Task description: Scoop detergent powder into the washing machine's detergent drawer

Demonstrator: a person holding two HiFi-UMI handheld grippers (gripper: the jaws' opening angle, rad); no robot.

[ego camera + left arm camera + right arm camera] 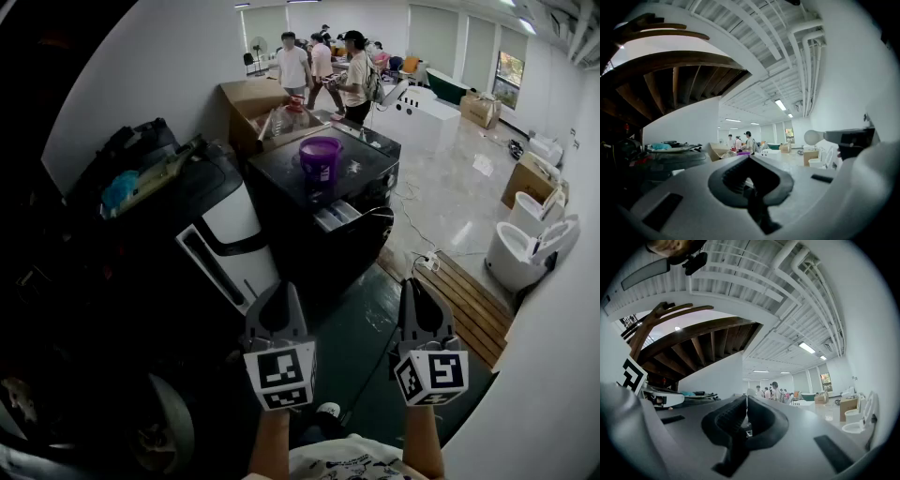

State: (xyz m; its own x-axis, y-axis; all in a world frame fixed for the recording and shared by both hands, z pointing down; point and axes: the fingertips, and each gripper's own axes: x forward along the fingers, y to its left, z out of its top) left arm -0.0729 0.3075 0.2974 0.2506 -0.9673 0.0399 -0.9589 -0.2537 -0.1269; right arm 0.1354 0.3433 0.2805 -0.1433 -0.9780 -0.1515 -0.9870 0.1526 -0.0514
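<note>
Currently both claws are empty: left claw (279, 292) has its jaws pressed together with nothing between them, right claw (413, 286) likewise. Both sit at the near edge, well apart from the black washing machine (364, 171). A purple tub (320, 155) stands upright on the machine's top. The detergent drawer (336, 216) sticks out of the front, just below the tub. People (323, 67) stand far off.

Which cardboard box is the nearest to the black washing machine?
The large cardboard box at the left wall, just behind the washing machine. The other two boxes stand far off on the right.
</note>
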